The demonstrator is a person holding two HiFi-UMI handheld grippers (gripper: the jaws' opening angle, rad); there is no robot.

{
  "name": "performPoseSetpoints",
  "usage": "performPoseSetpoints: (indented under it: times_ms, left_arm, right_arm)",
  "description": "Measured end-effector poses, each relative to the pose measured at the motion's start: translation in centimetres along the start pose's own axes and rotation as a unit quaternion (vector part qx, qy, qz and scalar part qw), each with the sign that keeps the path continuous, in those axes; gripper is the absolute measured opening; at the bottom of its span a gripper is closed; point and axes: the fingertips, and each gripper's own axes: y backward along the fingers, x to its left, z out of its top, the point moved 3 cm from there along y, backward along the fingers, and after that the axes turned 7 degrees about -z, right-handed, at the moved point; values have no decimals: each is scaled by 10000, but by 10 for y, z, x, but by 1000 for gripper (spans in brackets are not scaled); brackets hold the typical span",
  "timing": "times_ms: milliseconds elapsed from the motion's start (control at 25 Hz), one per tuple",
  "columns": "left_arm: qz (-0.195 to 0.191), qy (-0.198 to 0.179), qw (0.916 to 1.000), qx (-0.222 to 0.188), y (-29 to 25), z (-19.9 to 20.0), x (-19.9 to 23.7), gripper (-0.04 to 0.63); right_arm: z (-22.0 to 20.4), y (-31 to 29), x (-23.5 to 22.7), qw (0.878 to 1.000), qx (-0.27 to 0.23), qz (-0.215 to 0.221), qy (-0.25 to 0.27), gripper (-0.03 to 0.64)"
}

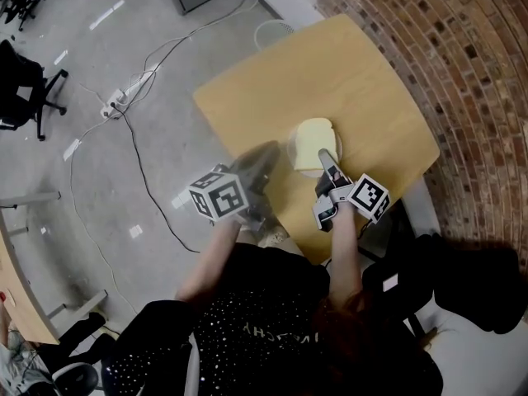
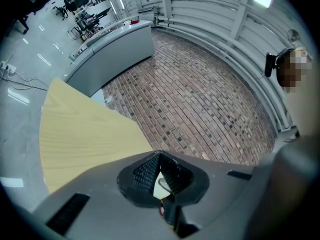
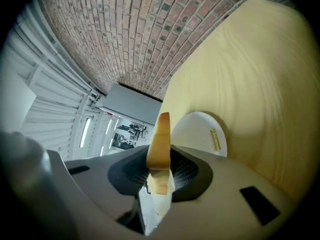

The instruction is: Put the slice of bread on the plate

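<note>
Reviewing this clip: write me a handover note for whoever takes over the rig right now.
Right gripper: shut on the pale square slice of bread, held edge-up over the round white plate on the light wooden table.
Left gripper: shut, empty, near the table's left edge.
Done: bread lifted and at the plate.
Left: lay it flat on the plate, open the jaws, withdraw.

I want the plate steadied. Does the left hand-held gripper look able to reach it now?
Probably yes: the left hand-held gripper hovers beside the rim of the plate, with only table between. The bread in the right hand-held gripper hangs over most of it.
</note>
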Motion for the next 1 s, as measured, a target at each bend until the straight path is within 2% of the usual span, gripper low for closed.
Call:
performPoseSetpoints:
  times_ms: [320,560,640,680,800,880,920,1000]
  left_arm:
    - [-66,54,9999,110,-3,0,5,11]
    - [-133,21,9999,108,-1,4,2,11]
    - [-144,10,9998,120,-1,4,3,11]
    - [-147,7,9998,128,-1,5,3,11]
    - [-157,-5,9998,126,-1,6,1,11]
    - [-173,-11,9998,131,-2,6,0,11]
    - [-184,-15,9997,143,-3,6,0,11]
    - [-213,-21,9996,170,-4,3,-2,11]
  right_arm:
    - [-3,-7,-10,9933,150,-769,854,98]
    - [0,-8,-12,9824,74,-1292,1346,140]
    - [0,-9,-14,9760,102,-1480,1596,192]
    - [0,-9,-14,9733,130,-1531,1707,277]
    - [2,-9,-9,9659,-36,-1643,1999,439]
    - [7,-8,-6,9566,-282,-1762,2301,547]
    - [10,-6,-4,9514,-385,-1822,2454,577]
    - [15,0,-3,9457,-522,-1890,2592,581]
